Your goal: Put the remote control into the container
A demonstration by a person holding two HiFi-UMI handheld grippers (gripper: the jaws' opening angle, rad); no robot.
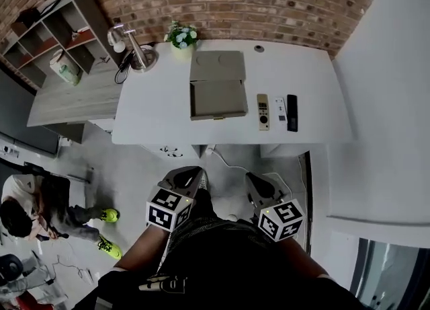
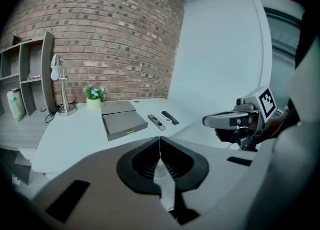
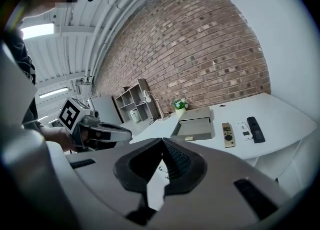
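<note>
On the white table [image 1: 154, 113] lies an open grey box [image 1: 216, 90], its lid folded back. To its right lie three remotes side by side: a beige one [image 1: 263, 111], a small white one [image 1: 279, 108] and a black one [image 1: 291, 112]. Both grippers hang short of the table's near edge, above the floor. My left gripper [image 1: 191, 173] is shut with nothing in it, its jaws meeting at the tip [image 2: 159, 139]. My right gripper [image 1: 255, 179] is shut and empty too [image 3: 161, 142]. The right gripper view shows the box [image 3: 194, 126] and the beige remote [image 3: 227, 134] far ahead.
A desk lamp [image 1: 131, 50] and a small flower pot [image 1: 181, 35] stand at the table's back left, against the brick wall. A wooden shelf unit [image 1: 50, 36] sits on a lower side desk to the left. A person [image 1: 33, 211] crouches on the floor at far left.
</note>
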